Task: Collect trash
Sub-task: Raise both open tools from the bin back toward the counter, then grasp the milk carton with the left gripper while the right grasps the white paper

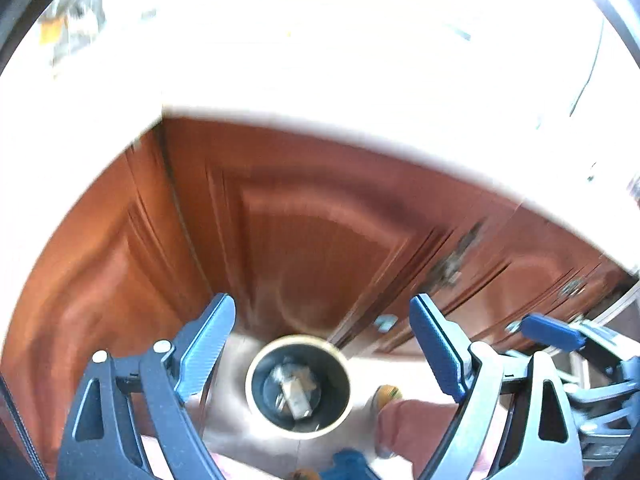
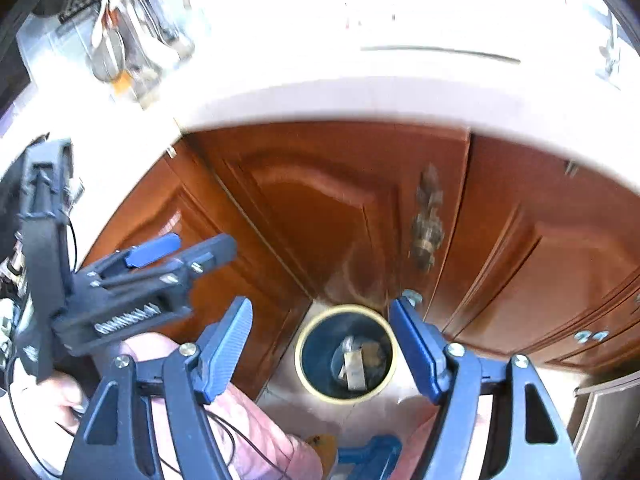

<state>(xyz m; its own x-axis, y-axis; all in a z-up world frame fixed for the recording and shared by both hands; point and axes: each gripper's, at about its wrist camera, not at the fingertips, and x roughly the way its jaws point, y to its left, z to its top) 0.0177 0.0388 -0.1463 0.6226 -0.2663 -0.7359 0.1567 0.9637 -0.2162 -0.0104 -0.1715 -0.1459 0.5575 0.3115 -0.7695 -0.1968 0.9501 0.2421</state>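
Observation:
A round dark bin with a pale yellow rim [image 1: 256, 384] stands on the floor below both grippers; it also shows in the right wrist view [image 2: 304, 376]. Crumpled trash [image 1: 294, 390] lies at its bottom, seen again in the right wrist view [image 2: 356, 364]. My left gripper [image 1: 322, 344] is open and empty, high above the bin. My right gripper [image 2: 320, 344] is open and empty, also above the bin. The left gripper [image 2: 176, 252] appears at the left of the right wrist view, and the right gripper's blue fingertip [image 1: 550, 332] shows at the right of the left wrist view.
Red-brown wooden cabinet doors [image 2: 320, 208] stand behind the bin, with an ornate metal handle [image 2: 428, 224]. A white countertop edge [image 2: 360, 100] overhangs them. Utensils [image 2: 120, 40] hang at the upper left. The person's pink-clad legs [image 2: 260, 432] and slippers [image 1: 386, 394] are by the bin.

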